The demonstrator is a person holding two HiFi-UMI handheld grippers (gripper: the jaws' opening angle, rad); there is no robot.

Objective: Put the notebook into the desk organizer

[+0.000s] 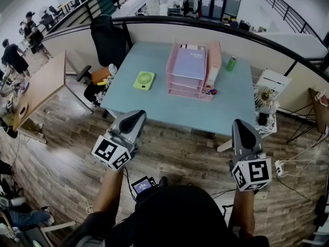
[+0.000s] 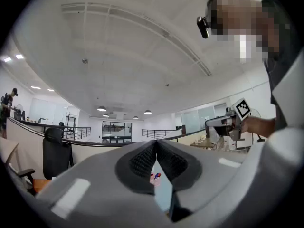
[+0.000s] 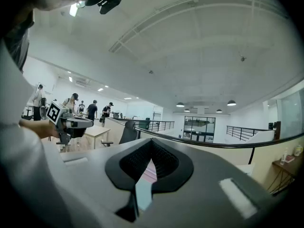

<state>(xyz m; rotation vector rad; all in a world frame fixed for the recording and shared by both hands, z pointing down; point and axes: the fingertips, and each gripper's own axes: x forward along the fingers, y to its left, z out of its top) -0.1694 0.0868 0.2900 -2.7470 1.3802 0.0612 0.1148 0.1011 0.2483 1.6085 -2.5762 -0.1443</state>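
Both closed and empty: left hand-held gripper, right hand-held gripper, well off the worktop.
Notebook lies in the top tray of the desk organizer; looks done to me, no next move needed.

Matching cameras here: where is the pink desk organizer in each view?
Head view: desk organizer, upper centre, on the table.
Left gripper view: a sliver in the gap below the jaw tips.
Right gripper view: pink sliver in that same gap.
Shared landmark: the black office chair.

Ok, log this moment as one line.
left gripper: shut, empty | right gripper: shut, empty | notebook: lying in desk organizer top tray | position: both short of table
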